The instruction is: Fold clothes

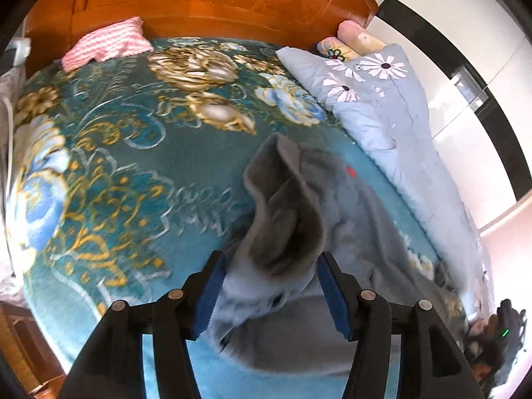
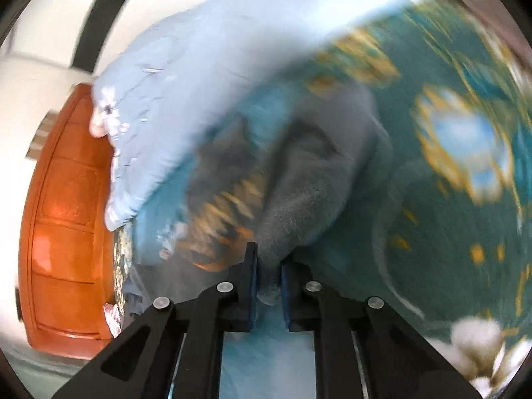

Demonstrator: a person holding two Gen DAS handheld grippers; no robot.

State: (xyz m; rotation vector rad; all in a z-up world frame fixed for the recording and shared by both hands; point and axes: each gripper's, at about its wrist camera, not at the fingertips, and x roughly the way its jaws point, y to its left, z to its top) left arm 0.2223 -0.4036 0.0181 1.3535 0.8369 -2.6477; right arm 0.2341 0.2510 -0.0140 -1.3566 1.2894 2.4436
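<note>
The grey garment [image 1: 299, 206] hangs bunched and unfolded above the bed [image 1: 133, 166], near the blue quilt [image 1: 382, 116]. The right gripper [image 2: 268, 276] pinches its cloth; the left gripper [image 1: 271, 286] stands spread around a fold (contact unclear). Folding remains incomplete.

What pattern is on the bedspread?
Teal bedspread with gold and blue flowers; clearest in the left wrist view.
</note>
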